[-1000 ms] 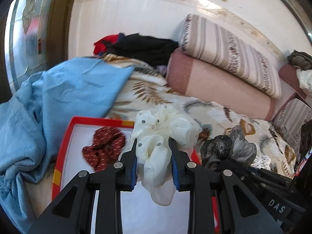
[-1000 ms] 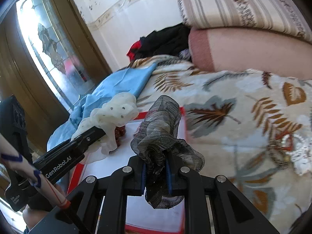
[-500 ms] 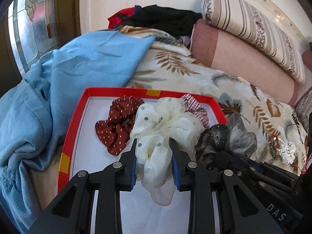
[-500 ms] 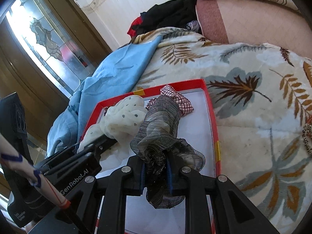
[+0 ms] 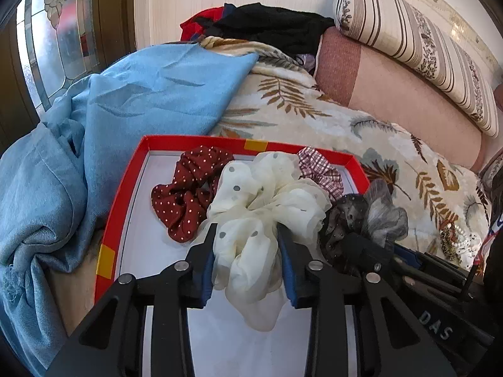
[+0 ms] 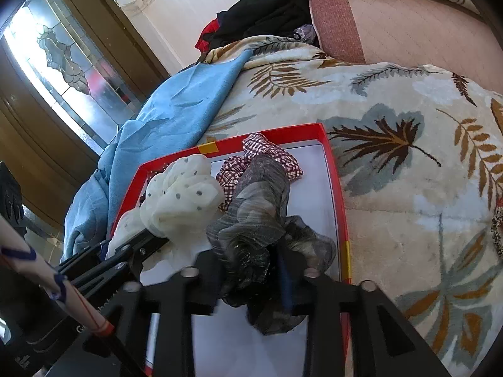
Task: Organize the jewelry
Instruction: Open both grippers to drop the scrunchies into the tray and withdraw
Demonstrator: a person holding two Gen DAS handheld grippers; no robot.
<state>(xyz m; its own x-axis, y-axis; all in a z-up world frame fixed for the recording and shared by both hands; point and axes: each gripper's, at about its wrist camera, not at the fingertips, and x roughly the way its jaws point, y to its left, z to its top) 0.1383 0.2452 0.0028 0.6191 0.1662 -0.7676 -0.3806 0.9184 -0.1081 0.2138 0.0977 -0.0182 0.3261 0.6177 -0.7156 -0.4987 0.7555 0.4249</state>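
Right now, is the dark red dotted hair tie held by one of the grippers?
No. The dark red dotted hair tie lies loose in the red tray, and the left gripper holds the cream hair tie.

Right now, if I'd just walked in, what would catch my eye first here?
Probably the shallow red-rimmed white tray on the leaf-patterned bedspread. Over it, the left hand-held gripper pinches a cream dotted chiffon scrunchie, and the right hand-held gripper a grey sheer scrunchie. A maroon dotted scrunchie and a checked one lie inside.
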